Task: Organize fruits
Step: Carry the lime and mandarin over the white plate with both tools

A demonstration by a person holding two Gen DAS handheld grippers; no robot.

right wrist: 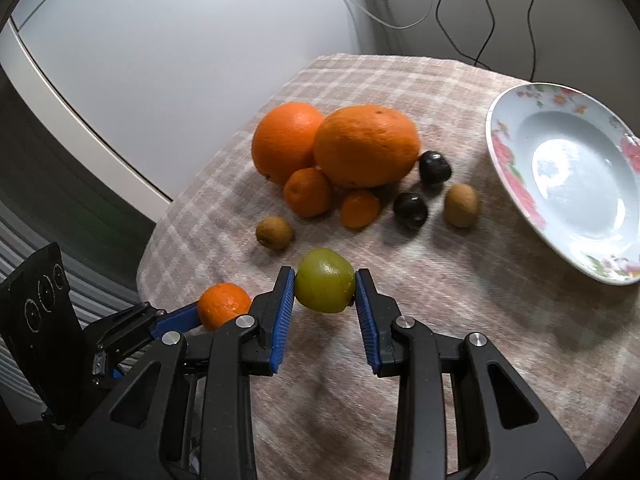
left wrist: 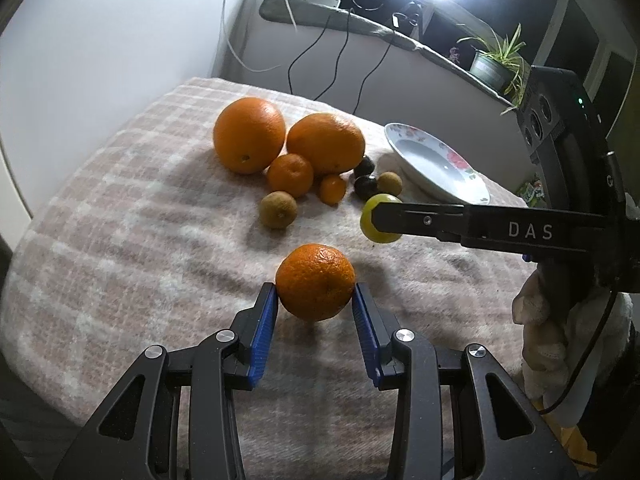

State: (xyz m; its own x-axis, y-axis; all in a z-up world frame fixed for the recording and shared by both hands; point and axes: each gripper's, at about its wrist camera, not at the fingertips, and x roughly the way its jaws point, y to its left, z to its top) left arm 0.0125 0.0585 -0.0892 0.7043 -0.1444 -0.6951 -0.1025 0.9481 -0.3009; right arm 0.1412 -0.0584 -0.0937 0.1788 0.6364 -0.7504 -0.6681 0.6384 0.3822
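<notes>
The left gripper has its blue pads pressed on either side of a mandarin, jaws partly closed around it, the fruit held at the fingertips above the checked cloth. The right gripper is clamped the same way on a green fruit, gripped between its pads and off the cloth; in the left wrist view that fruit shows at the tip of the right gripper's black arm, just right of the mandarin and further back.

Behind both lies the rest of the pile: two big oranges touching side by side, a smaller mandarin and a tiny one against their front, two brown kiwis, one at each end of the group, and two dark fruits between the oranges and the right kiwi.

A flowered plate sits empty on the cloth to the right of the pile, near the dark fruits but apart from them. A potted plant stands on the ledge beyond
</notes>
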